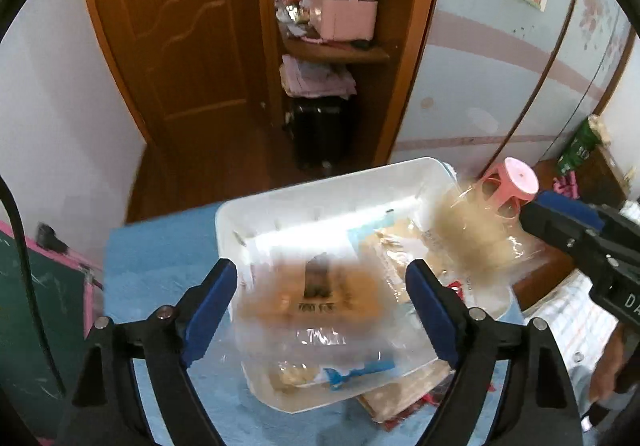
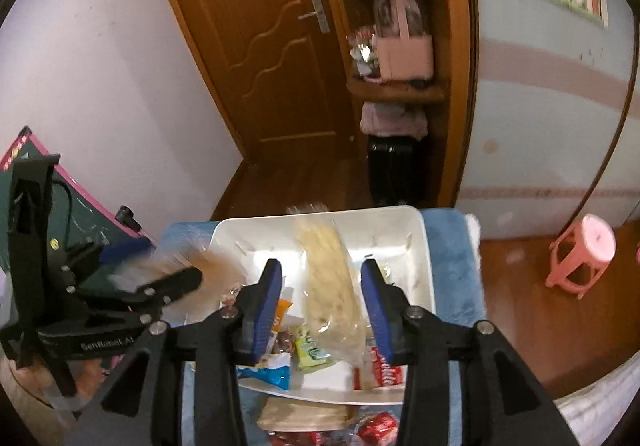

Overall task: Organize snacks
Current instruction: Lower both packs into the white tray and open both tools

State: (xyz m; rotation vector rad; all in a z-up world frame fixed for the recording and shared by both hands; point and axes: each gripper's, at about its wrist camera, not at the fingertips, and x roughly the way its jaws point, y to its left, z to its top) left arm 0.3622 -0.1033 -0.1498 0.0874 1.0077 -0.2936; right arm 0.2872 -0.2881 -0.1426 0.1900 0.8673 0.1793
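Observation:
A white tray sits on a blue cloth and holds several snack packets. In the left wrist view, my left gripper stands open above it. A blurred clear bag of brown pastries lies between its blue pads, with no pad pressing on it. In the right wrist view, my right gripper is open over the tray. A blurred clear bag of pale yellow snacks hangs between its pads, and a gap shows on the left side. The right gripper also shows at the right of the left wrist view.
A green packet, a blue wrapper and a red-and-white packet lie in the tray. Red-wrapped snacks lie on the cloth in front of it. A pink stool stands right, a pink-framed chalkboard left.

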